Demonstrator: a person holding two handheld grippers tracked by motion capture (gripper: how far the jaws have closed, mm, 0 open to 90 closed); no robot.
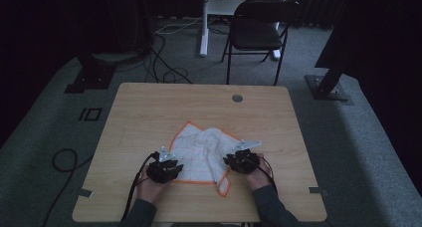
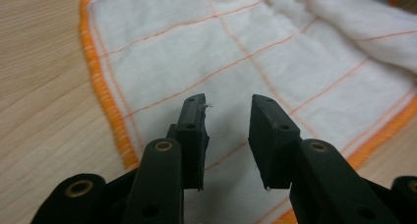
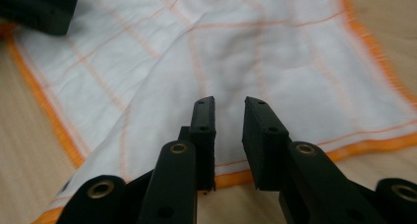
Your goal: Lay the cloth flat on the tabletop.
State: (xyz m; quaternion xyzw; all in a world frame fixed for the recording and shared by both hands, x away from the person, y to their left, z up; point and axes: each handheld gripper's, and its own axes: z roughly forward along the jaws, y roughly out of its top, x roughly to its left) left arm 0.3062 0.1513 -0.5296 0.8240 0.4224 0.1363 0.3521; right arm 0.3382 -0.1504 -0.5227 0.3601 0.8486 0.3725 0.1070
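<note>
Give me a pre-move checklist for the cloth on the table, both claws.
1. Left claw free of fabric: ok, jaws apart above the cloth, nothing pinched between them.
2. Right claw free of fabric: ok, jaws apart over the cloth, nothing between them.
3. Cloth lying flat: not ok, it is bunched and folded over in the high view, with one corner sticking out toward the person.
4. Orange hem within sight for a grasp: ok, it shows in both claw views.
5. Cloth fully on the table: ok, no edge overhangs.
6. Claws clear of each other: ok, they sit at opposite sides of the cloth.
</note>
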